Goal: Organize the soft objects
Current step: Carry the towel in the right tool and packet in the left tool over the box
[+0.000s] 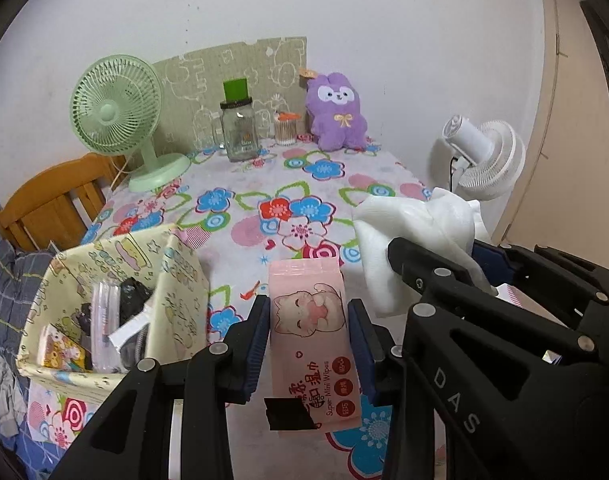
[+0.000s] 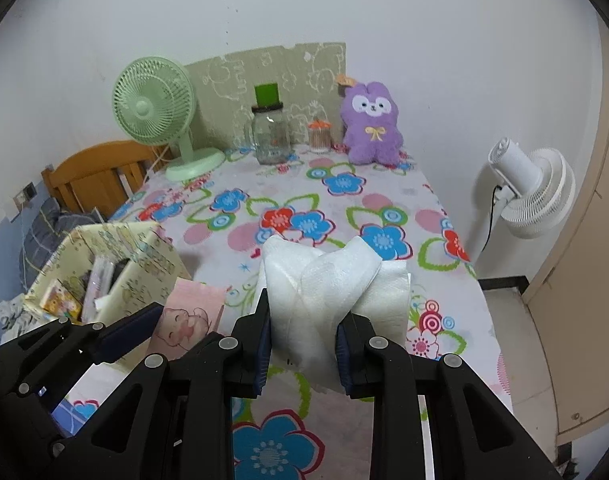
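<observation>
The left gripper (image 1: pixel 308 344) squeezes a pink pack of wet wipes (image 1: pixel 310 332) with a cartoon cat on it, one pad on each side, and holds it up above the flowered tablecloth (image 1: pixel 264 184). Right next to it, the right gripper (image 2: pixel 304 344) is clamped on a bunch of white paper tissues (image 2: pixel 324 280), which puff out past its pads. To the left of the wipes pack sits a yellow fabric basket (image 1: pixel 176 280) with small packets and dark bits inside. Farther back from the wipes pack, on the far edge of the table, stand a green fan (image 1: pixel 116 112), a glass jar (image 1: pixel 238 132) and a small pot of cotton swabs (image 1: pixel 285 130). A purple plush bunny (image 1: pixel 336 112) sits just right of the pot. A white fan (image 1: pixel 484 156) stands off the table's right side.
</observation>
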The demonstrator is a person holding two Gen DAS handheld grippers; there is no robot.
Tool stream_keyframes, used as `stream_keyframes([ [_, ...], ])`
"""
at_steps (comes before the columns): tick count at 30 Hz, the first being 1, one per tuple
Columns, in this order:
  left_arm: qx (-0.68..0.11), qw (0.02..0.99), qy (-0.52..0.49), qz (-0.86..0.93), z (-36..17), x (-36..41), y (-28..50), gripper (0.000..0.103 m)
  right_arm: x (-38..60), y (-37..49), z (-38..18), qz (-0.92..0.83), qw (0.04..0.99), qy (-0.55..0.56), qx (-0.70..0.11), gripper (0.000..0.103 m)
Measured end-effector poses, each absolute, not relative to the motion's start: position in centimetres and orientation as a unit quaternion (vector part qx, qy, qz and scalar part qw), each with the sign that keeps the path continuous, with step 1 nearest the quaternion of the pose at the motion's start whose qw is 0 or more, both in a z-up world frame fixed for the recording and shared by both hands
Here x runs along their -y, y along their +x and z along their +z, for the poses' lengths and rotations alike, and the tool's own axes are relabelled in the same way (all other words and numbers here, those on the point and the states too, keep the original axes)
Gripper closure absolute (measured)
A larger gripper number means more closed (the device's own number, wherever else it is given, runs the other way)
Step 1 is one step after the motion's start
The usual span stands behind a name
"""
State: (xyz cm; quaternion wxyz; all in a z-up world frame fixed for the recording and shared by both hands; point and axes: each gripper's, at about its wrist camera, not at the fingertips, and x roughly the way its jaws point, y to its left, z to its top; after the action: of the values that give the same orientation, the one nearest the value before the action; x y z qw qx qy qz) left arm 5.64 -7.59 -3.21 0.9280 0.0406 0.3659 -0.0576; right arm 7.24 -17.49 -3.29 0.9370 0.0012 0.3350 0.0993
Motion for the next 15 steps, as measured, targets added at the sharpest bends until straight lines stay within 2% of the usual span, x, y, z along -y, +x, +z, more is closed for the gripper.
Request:
stream_keyframes([
  [15,-0.338,0.938,0.033,-0.061,-0.2,5.1,4.5,0.063,15.3,5.9,0.2,0.116,0.944,-0.003,-0.308,0.073],
])
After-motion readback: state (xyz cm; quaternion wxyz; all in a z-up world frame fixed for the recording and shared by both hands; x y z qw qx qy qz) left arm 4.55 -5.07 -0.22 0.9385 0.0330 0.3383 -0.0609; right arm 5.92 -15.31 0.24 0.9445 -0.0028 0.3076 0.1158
